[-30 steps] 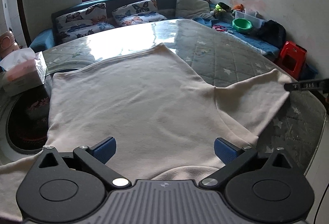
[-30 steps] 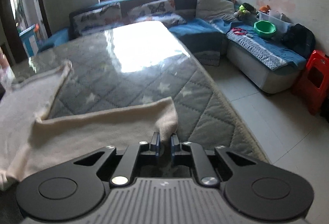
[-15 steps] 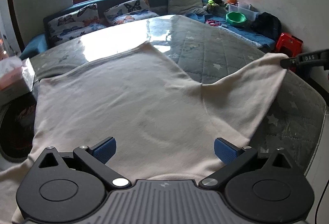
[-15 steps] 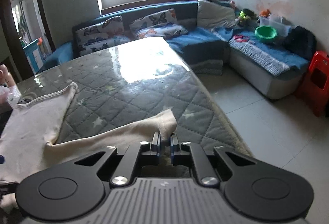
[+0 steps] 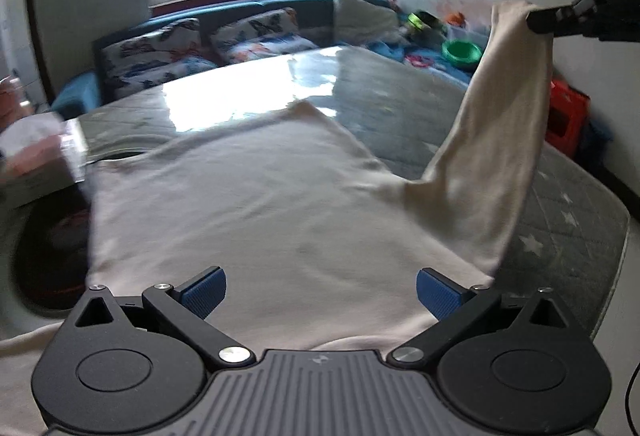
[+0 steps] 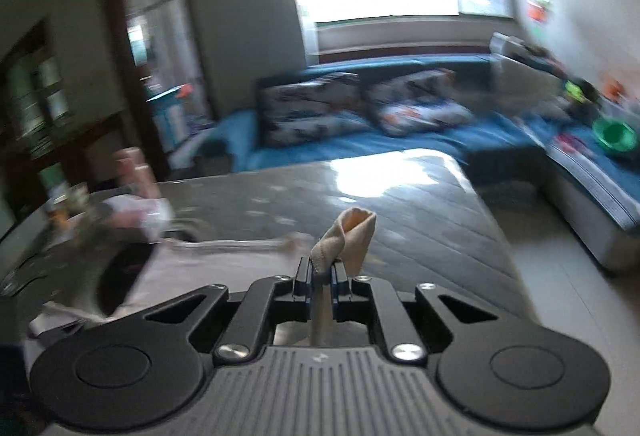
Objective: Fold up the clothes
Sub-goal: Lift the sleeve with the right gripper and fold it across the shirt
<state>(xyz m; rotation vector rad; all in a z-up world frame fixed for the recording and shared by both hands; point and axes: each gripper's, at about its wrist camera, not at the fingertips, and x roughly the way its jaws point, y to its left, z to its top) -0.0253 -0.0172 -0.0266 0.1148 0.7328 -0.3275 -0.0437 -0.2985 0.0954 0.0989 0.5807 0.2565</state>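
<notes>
Now the right gripper (image 6: 321, 274) pinches the cream garment's sleeve (image 5: 496, 140) aloft.

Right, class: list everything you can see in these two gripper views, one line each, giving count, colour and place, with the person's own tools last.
Garment: one, cream, spread on the table, one sleeve lifted.
Table: one, grey quilted cover with stars under a glossy sheet.
Sofa: one, blue, under the window.
Cushions: several, butterfly print, on the sofa.
Bowl: one, green, on the right sofa section.
Stool: one, red, by the right wall.
Tissue box: one, pinkish, at the table's left edge, blurred.
Left gripper: one, black with blue pads, open over the garment.
Right gripper: one, black, shut on the sleeve end.
</notes>
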